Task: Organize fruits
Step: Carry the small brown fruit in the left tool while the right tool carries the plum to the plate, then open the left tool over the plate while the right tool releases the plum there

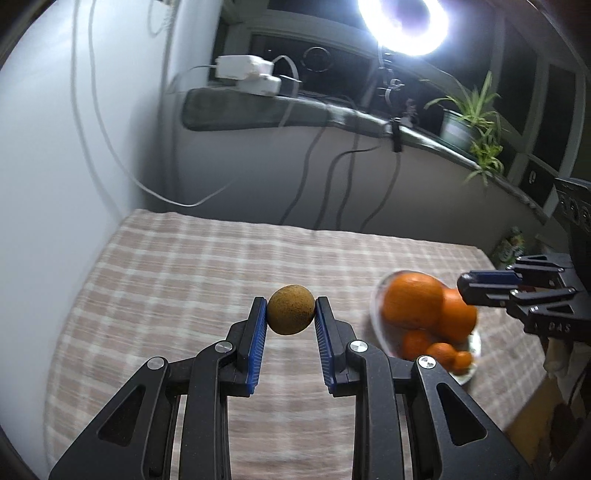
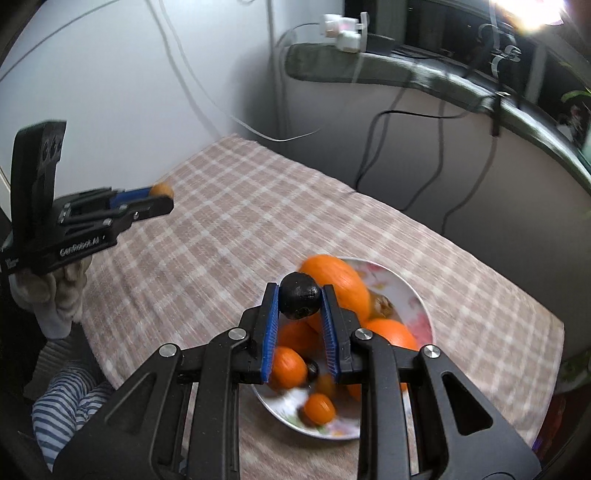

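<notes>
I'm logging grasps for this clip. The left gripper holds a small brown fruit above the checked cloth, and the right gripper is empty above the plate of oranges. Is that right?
Not quite. The right gripper is not empty: the right wrist view shows it shut on a small black fruit above the plate of oranges. The rest stands: the left gripper holds the brown fruit above the checked cloth.

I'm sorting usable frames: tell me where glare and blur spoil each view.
Left wrist view: the ring light blows out the top, and the plate of oranges is smeared, while the brown fruit in the left hand-held gripper stays sharp. Right wrist view: glare sits in the top right corner, the plate blurs, and the dark fruit is crisp.
</notes>
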A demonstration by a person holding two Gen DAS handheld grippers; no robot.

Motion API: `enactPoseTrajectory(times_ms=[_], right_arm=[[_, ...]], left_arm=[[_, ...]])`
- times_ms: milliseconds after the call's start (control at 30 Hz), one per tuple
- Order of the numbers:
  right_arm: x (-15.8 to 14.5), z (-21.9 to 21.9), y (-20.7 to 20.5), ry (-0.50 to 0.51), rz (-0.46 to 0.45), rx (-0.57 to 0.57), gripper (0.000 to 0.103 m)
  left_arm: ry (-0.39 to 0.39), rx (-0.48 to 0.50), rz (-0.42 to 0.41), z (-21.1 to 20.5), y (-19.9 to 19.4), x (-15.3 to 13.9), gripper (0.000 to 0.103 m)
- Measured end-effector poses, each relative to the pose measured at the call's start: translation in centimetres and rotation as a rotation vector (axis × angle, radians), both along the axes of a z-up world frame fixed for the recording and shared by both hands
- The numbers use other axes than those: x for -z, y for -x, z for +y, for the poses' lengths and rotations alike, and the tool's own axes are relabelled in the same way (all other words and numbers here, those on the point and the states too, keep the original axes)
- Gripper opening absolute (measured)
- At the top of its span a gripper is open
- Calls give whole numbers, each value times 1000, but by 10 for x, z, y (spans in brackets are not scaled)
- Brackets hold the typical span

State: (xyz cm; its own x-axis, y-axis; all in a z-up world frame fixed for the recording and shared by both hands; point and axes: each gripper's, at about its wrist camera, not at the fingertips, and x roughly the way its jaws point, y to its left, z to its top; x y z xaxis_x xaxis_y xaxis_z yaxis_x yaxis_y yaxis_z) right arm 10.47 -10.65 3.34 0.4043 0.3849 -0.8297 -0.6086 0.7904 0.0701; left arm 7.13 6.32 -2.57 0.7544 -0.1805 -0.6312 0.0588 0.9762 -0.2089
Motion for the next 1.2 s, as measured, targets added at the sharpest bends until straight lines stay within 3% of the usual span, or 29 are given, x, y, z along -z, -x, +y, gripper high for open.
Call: enactPoseTrajectory(times_ms=[467,1200], right_arm=[[-3,-45,15,-56,-2,89,23],[20,-49,24,-58,48,84,23]], left_arm=[[1,123,1,-57,7,0,24],[-53,207,46,-98,-5,16,24]])
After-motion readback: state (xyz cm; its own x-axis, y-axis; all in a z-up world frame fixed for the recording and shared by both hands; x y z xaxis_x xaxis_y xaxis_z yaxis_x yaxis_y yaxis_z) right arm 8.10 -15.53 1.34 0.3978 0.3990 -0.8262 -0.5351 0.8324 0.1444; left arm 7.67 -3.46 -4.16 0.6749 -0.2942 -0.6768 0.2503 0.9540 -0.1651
